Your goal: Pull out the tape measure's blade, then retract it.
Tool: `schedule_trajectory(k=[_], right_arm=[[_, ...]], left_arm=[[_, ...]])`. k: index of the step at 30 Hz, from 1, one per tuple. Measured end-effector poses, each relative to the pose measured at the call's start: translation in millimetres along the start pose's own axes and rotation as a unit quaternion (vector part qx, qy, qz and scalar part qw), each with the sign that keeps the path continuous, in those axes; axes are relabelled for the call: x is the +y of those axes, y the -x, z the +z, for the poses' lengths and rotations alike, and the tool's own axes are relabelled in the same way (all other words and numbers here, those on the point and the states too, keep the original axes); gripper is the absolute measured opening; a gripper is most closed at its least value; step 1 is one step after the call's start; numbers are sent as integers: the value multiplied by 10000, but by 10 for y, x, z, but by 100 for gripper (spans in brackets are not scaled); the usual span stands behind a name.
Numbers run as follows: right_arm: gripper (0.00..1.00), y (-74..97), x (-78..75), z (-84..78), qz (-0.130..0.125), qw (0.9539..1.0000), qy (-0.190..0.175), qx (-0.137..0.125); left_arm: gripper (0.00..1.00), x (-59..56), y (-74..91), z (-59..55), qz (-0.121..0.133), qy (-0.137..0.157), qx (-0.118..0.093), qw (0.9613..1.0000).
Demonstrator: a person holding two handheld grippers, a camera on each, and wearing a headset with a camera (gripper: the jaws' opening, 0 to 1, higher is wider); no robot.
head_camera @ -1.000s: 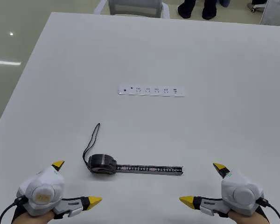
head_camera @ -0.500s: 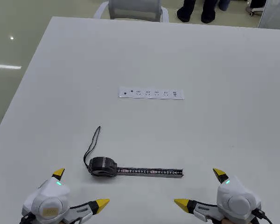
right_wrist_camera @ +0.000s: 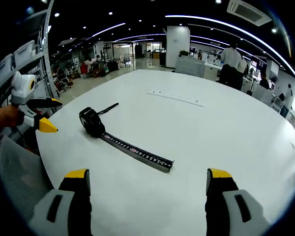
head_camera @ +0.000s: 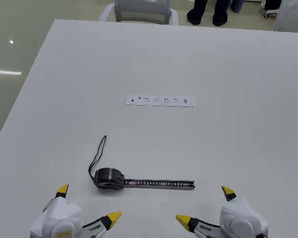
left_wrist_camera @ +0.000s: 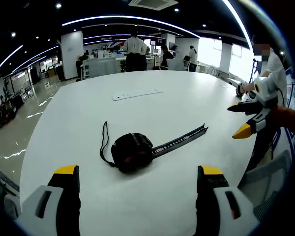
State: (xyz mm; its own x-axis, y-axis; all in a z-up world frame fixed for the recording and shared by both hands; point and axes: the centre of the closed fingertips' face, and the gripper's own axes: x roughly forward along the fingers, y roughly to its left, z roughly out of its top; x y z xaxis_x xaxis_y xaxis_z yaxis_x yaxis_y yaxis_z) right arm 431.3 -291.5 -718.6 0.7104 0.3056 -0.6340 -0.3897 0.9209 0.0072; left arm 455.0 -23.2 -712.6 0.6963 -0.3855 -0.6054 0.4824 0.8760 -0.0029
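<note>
A black tape measure [head_camera: 109, 178] lies on the white table [head_camera: 213, 64] near its front, with a wrist loop trailing to the far side. Its blade [head_camera: 161, 184] is pulled out flat to the right. My left gripper [head_camera: 88, 203] stands open just in front of the case, touching nothing. My right gripper [head_camera: 205, 206] is open too, in front of the blade's hook end. In the left gripper view the tape measure [left_wrist_camera: 132, 151] sits beyond the open left gripper [left_wrist_camera: 138, 171]. In the right gripper view the blade [right_wrist_camera: 137, 152] lies ahead of the open right gripper [right_wrist_camera: 148, 173].
A white socket strip [head_camera: 160, 100] lies flat at the table's middle. A grey chair [head_camera: 141, 9] stands at the far edge, with a person's legs [head_camera: 206, 12] behind it. The floor drops off at the left of the table.
Both grippers have drawn back toward the near edge and stayed open; the right one edged a little left. The tape measure and its blade have not moved.
</note>
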Motion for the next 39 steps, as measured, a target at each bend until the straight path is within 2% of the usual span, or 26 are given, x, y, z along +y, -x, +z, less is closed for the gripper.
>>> schedule_trajectory(k=[3,6,10,14,27,39], right_arm=[[100,8,78,40,-22,9999,-57,-100],[100,-6,147,42,-21,9999,32,-123],[100,-12,212,37,4,9998,-119,-169],[100,-16,247,32,6,9996,-190,-208],[100,8,325,54,93,9988,-335,-349],[100,27,303,54,140,9985,-372,-386]], left_arm=[[98,-21,15,18,74,58,-63,9999],[97,-20,29,55,136,76,-178,9997],[95,-29,31,93,159,194,-274,9993],[95,-24,35,92,259,262,-287,9989],[93,-93,35,104,275,337,-288,9986],[92,-73,17,91,355,421,-263,9981]])
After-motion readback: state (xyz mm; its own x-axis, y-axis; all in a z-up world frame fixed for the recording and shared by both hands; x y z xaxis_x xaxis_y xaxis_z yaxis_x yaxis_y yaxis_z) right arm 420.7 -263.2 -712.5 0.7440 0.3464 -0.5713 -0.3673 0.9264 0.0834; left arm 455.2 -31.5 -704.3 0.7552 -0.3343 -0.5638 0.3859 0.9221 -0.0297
